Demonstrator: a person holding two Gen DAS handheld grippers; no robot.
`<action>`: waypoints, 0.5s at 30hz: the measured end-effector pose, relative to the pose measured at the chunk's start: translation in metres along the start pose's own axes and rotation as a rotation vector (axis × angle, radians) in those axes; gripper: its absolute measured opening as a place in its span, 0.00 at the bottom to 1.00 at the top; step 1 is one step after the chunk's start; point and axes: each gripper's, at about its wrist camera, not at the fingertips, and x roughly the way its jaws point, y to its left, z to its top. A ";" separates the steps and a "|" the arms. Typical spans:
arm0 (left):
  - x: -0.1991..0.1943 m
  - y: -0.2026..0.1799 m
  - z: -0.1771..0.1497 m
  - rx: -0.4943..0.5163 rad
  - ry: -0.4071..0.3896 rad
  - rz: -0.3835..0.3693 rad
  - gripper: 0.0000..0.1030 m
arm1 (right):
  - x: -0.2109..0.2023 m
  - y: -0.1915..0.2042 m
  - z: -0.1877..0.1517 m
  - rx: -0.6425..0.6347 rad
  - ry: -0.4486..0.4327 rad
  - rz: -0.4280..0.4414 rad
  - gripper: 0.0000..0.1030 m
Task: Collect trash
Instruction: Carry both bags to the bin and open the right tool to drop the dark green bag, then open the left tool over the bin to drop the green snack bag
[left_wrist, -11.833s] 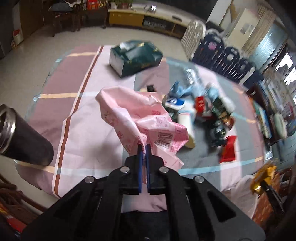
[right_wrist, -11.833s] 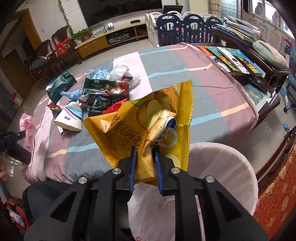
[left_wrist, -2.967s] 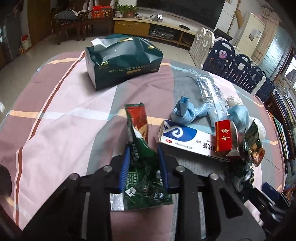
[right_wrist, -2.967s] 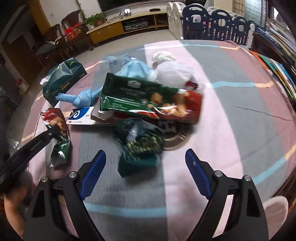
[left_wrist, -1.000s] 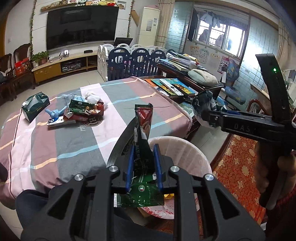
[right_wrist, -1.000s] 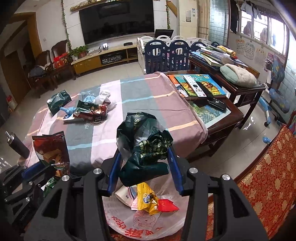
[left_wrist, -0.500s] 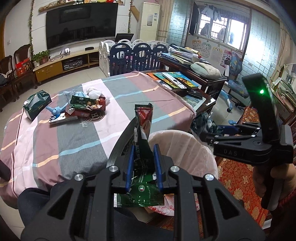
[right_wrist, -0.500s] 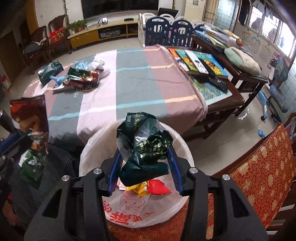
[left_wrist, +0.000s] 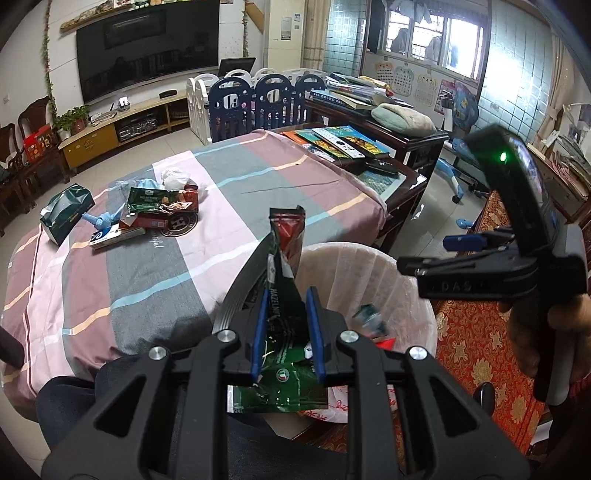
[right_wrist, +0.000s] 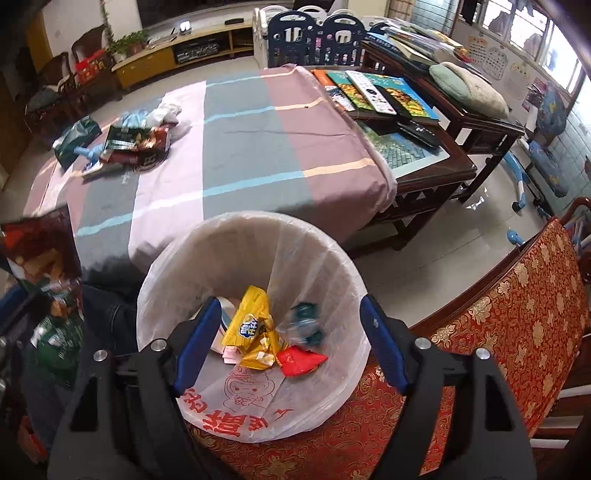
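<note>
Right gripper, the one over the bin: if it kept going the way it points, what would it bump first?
Probably the trash in the lined bin: the right gripper, jaws opening and empty, points at the yellow wrapper. Depth is hard to judge.

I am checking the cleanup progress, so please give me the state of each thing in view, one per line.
Left gripper: shut on a green wrapper, near the bin.
Right gripper: empty, jaws opening over the bin.
Bin: lined, holds several wrappers.
Dark wrapper: blurred, inside the bin.
Trash pile: lying on the table.
</note>
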 end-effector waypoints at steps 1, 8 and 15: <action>0.001 -0.001 0.000 0.002 0.003 -0.005 0.21 | -0.002 -0.003 0.002 0.012 -0.006 0.005 0.77; 0.020 -0.005 0.004 -0.040 0.030 -0.146 0.21 | -0.014 -0.028 0.008 0.114 -0.048 0.042 0.79; 0.054 -0.025 -0.001 0.008 0.062 -0.237 0.84 | -0.041 -0.043 0.012 0.189 -0.188 0.093 0.79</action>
